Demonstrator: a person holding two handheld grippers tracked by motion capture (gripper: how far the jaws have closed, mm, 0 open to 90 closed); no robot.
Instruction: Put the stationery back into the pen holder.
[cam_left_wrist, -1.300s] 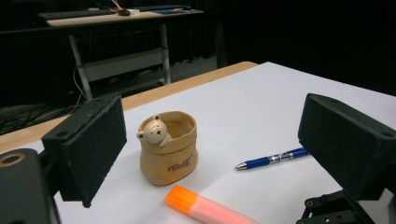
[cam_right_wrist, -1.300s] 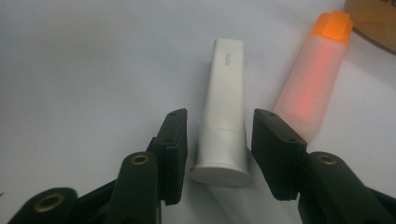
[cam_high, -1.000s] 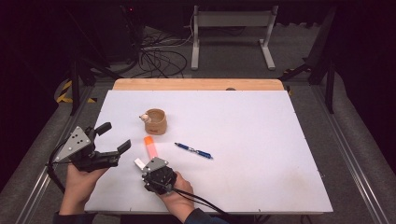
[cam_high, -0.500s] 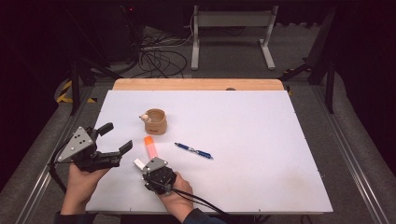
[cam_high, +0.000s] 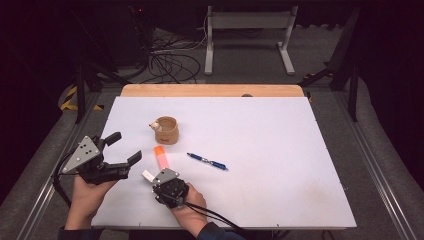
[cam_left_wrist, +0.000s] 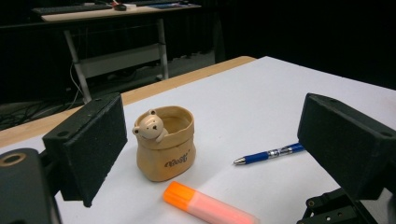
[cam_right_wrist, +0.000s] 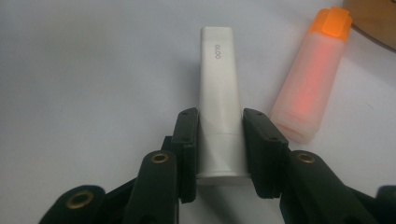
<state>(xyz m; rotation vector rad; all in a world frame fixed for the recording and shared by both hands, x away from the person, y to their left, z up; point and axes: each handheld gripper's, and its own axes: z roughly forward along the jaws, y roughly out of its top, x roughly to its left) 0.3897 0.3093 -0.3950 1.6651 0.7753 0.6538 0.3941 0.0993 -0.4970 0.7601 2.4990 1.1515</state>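
A white marker (cam_right_wrist: 218, 93) lies on the white table top (cam_high: 260, 130), near its front left. My right gripper (cam_right_wrist: 220, 116) points down at it; the jaws have just been closing and both pads now press its sides near the wide end. From above, the white marker (cam_high: 148, 175) pokes out in front of the right gripper (cam_high: 156, 179). An orange highlighter (cam_right_wrist: 310, 88) lies just beside it, untouched. My left gripper (cam_high: 125, 146) hovers open to the left, with nothing between its jaws.
A tan bear-shaped cup (cam_left_wrist: 166, 142) stands upright beyond the orange highlighter (cam_left_wrist: 210, 207). A blue pen (cam_left_wrist: 268, 154) lies to the right of them, and the blue pen (cam_high: 207, 161) is apart from both hands. A wooden strip (cam_high: 210, 90) edges the table's far side.
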